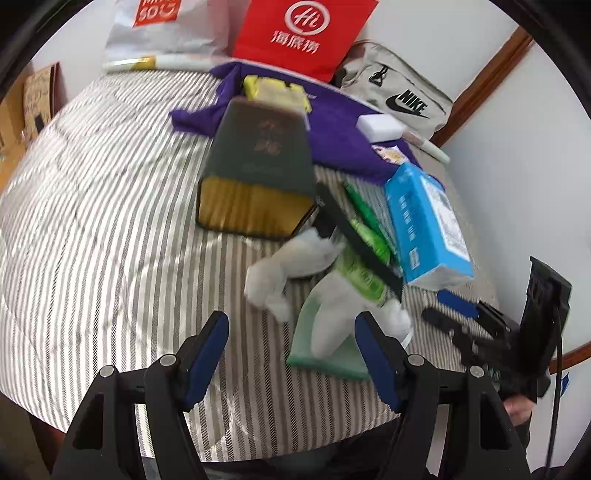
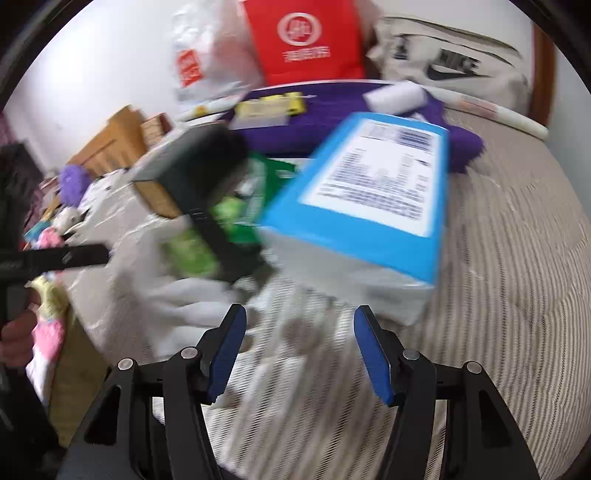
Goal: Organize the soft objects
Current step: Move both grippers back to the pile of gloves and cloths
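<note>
the white plush toy (image 1: 295,266) lies unsorted among boxes on the striped bed (image 1: 110,221), near the left gripper (image 1: 291,350) and right gripper (image 2: 299,354), both spread and empty, so organizing looks barely begun.

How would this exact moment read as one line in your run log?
left gripper: open, empty | right gripper: open, empty | white plush toy: on striped bed, ungrasped | blue box: beside it

White walls (image 1: 424,33) fill the top of both views. A bed (image 1: 92,229) with a grey-and-white striped cover spans the centre — its wooden frame (image 1: 484,77) runs diagonally at upper right in the left view. Cardboard boxes (image 2: 118,136) stand against the wall, centre left in the right view — even daylight.
</note>
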`<state>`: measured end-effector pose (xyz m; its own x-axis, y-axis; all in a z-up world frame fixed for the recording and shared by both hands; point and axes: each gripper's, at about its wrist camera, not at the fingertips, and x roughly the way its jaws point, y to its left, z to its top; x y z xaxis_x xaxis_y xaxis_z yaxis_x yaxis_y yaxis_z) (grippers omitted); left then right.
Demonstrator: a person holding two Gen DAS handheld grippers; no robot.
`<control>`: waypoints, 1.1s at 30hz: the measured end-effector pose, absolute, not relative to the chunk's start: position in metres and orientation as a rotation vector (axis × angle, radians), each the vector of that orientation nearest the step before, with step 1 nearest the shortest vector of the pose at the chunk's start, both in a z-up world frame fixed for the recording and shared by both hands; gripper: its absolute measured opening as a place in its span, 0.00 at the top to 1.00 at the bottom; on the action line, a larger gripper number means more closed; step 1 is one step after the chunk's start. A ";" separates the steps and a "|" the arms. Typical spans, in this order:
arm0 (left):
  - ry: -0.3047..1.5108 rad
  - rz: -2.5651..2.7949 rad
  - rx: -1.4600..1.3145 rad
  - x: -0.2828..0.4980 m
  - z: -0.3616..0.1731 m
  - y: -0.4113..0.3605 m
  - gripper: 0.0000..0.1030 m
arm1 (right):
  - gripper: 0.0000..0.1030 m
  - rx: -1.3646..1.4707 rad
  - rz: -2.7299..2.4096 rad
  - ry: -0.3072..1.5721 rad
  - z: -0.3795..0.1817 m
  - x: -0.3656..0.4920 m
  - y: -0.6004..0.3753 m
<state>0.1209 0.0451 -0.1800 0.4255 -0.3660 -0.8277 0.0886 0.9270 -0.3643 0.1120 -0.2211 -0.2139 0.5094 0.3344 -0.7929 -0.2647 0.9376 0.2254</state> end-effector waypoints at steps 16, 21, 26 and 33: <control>1.071 -0.335 -0.239 0.130 -0.182 0.021 0.33 | 0.42 0.192 0.312 0.944 -0.215 0.118 -0.257; 1.063 -0.188 -0.203 0.149 -0.189 0.041 0.33 | 0.42 0.170 0.350 0.944 -0.213 0.108 -0.242; 1.057 -0.164 -0.163 0.162 -0.203 0.041 0.37 | 0.42 0.162 0.465 0.943 -0.212 0.099 -0.220; 0.981 -0.141 -0.013 0.156 -0.208 0.025 0.68 | 0.42 0.133 0.576 0.941 -0.205 0.094 -0.180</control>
<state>0.1559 0.0249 -0.2077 0.5476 -0.1246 -0.8274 0.1127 0.9908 -0.0746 0.0942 -0.1797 -0.2047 0.4517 0.5206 -0.7246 -0.4079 0.8428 0.3513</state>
